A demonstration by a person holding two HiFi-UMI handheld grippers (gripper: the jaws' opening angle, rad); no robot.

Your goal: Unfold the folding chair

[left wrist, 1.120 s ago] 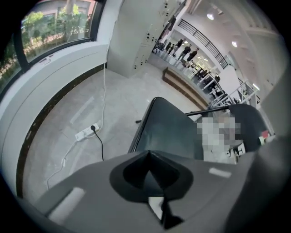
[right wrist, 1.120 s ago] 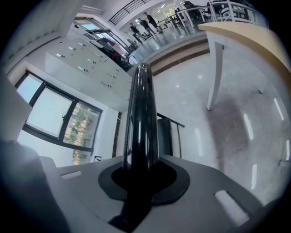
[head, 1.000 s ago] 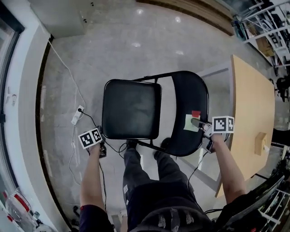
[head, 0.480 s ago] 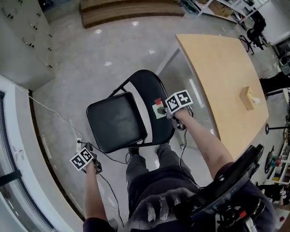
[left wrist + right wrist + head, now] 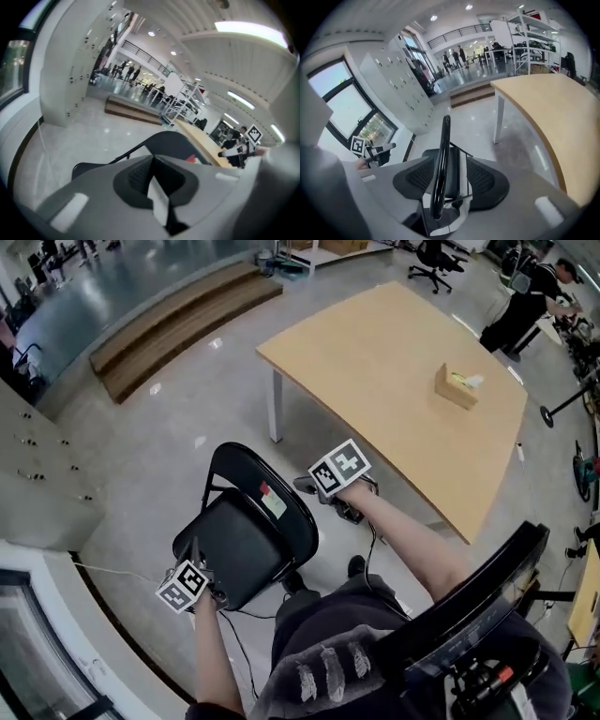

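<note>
Both grippers have lifted since the earlier frames, and the head view has swung up from the floor to take in the table [image 5: 394, 362]. The right gripper [image 5: 449, 180], which was clamped near the sticker a second ago, has just been opening its jaws. The backrest [image 5: 248, 479] still stands edge-on between them, but the pads are apart and seem to have let go; whether one pad brushes the rim is hard to tell. The left gripper [image 5: 157, 187] is clenched with nothing in it, up beside the near corner of the seat [image 5: 234, 554]. The folding chair [image 5: 225, 535] stands opened out on the floor [image 5: 159, 437], just in front of the person's legs and near the table, so the unfolding looks done and this reads as the release. The seat is a squarish black pad with rounded corners and a dull vinyl sheen. The backrest is a glossy black rounded panel with a pale sticker [image 5: 275, 504] and a red tag, carried on thin black tubing. The floor is polished grey stone, and the tabletop is smooth light wood.
</note>
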